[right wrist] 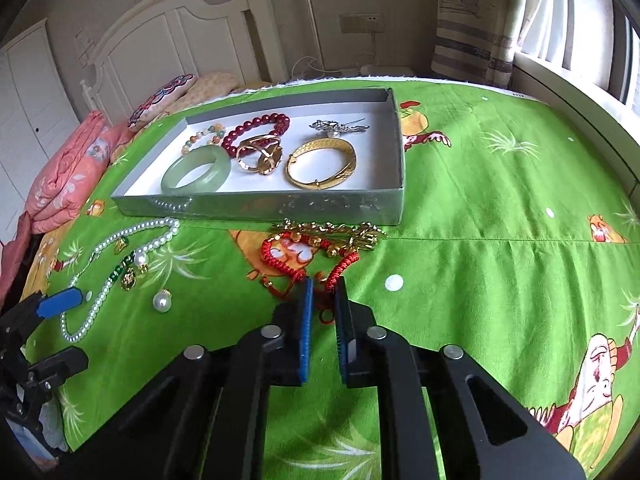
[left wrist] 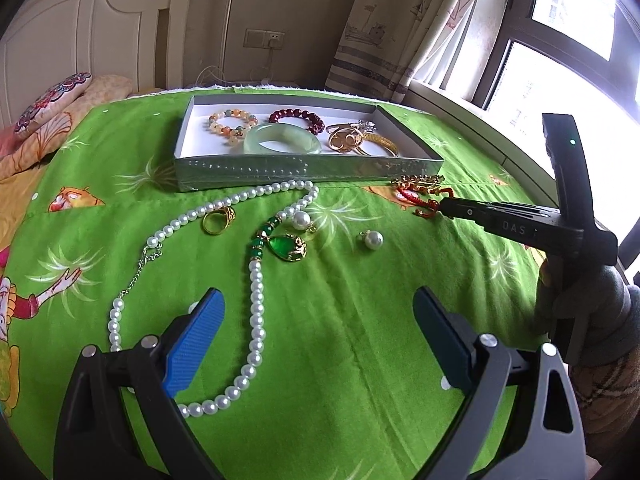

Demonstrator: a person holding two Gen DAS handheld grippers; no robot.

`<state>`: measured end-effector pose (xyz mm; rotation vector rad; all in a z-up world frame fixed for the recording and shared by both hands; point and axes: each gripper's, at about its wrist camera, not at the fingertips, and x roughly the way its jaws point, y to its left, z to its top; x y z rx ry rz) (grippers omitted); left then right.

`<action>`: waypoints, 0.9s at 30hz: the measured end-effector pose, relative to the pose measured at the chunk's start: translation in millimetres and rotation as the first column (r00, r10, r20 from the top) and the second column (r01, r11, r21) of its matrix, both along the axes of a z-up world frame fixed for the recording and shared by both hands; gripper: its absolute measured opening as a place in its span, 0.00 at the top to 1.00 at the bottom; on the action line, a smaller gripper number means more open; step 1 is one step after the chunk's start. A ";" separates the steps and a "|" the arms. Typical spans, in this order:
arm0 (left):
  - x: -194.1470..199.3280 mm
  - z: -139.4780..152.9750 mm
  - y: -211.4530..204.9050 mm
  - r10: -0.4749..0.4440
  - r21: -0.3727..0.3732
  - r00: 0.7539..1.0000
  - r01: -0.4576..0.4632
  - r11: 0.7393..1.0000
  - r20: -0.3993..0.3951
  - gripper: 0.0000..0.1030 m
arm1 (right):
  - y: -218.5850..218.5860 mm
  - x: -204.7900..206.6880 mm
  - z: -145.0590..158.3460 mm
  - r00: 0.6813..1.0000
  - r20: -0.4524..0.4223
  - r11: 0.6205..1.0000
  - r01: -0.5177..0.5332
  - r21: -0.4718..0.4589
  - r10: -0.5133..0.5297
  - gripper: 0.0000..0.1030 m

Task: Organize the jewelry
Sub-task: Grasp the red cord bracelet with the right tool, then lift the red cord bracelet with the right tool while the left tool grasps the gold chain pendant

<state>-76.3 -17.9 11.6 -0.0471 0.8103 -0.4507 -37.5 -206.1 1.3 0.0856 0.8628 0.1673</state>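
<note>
A grey box (left wrist: 304, 172) (right wrist: 260, 204) on the green cloth holds a jade bangle (left wrist: 282, 142) (right wrist: 196, 172), bead bracelets (left wrist: 298, 118), gold bangles (right wrist: 322, 162) and a silver brooch (right wrist: 336, 127). A pearl necklace with a green pendant (left wrist: 256, 308) (right wrist: 100, 292), a gold ring (left wrist: 218, 219) and loose pearl earrings (left wrist: 372, 239) (right wrist: 162, 300) lie in front of the box. My left gripper (left wrist: 316, 320) is open above the necklace. My right gripper (right wrist: 322, 286) (left wrist: 442, 206) is nearly closed around the red cord of a red-and-gold bracelet (right wrist: 320, 246) (left wrist: 424, 192) on the cloth.
The green cartoon-print cloth (left wrist: 360, 360) (right wrist: 500, 260) covers the surface. Pillows and folded bedding (right wrist: 68, 176) lie at the left by a white headboard. A window and curtain (left wrist: 400, 40) are at the right.
</note>
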 end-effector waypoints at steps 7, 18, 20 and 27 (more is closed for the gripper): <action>1.3 -0.2 0.7 0.001 -0.002 1.000 -0.001 1.000 -0.003 0.08 | -2.2 -42.7 15.2 0.992 0.114 0.998 -0.061 0.034 0.057 0.93; -1.7 2.5 -23.1 -0.001 0.143 0.999 -0.005 0.990 0.037 0.08 | -75.7 -62.6 13.3 0.981 0.133 0.984 0.121 0.129 -0.138 0.93; -0.9 6.3 -33.9 -0.022 0.154 0.999 0.015 0.988 0.045 0.08 | -76.7 -62.5 14.3 0.980 0.144 0.984 0.119 0.136 -0.139 0.93; 27.6 14.5 -96.4 -0.090 0.205 0.995 0.080 0.976 0.042 0.10 | -83.0 -66.7 12.0 0.973 0.173 0.975 0.123 0.183 -0.155 0.93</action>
